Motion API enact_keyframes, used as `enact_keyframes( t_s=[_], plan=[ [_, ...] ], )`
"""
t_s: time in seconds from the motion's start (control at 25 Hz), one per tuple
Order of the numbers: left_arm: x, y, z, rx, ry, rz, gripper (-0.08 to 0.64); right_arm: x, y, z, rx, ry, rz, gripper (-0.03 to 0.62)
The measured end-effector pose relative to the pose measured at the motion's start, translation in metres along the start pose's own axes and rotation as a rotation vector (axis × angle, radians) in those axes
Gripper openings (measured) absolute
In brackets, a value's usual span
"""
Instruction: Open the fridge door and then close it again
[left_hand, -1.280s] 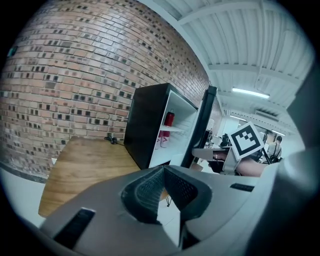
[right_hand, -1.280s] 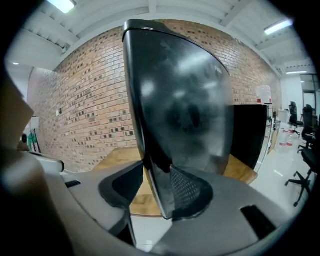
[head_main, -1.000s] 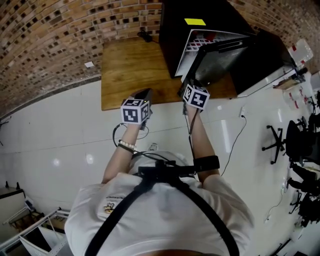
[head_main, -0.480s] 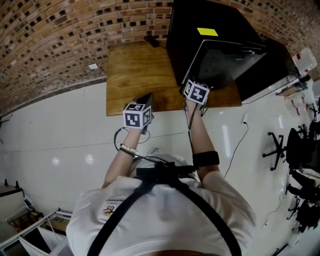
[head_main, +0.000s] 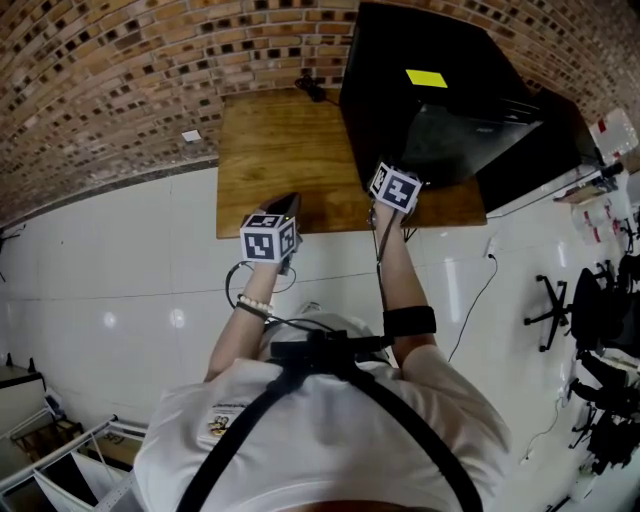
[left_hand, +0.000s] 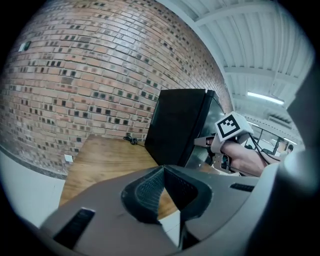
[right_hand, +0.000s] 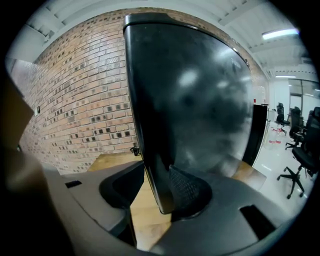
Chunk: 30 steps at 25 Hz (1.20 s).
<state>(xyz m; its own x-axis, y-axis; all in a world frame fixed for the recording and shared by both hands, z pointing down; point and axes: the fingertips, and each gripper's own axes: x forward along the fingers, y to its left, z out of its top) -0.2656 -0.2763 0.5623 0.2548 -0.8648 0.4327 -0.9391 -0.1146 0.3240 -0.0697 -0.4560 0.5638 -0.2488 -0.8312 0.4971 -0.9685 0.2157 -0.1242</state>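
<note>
No words or numbers can be read anywhere. A yellow label lies on the top of the fridge, near its front edge, but any print on it is too small to tell. The cube on the left gripper and the cube on the right gripper carry only black-and-white square patterns, not letters. The fridge door shows only reflections. A small emblem on the person's shirt is not legible.
</note>
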Motion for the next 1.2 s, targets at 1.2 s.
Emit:
enact_keyframes(
  t_s=[1.2],
  plan=[
    [0.002, -0.226, -0.055, 0.135, 0.019, -0.29, 0.0, -0.222, -0.125, -0.11, 0.077, -0.027, 0.125, 0.003]
  ],
)
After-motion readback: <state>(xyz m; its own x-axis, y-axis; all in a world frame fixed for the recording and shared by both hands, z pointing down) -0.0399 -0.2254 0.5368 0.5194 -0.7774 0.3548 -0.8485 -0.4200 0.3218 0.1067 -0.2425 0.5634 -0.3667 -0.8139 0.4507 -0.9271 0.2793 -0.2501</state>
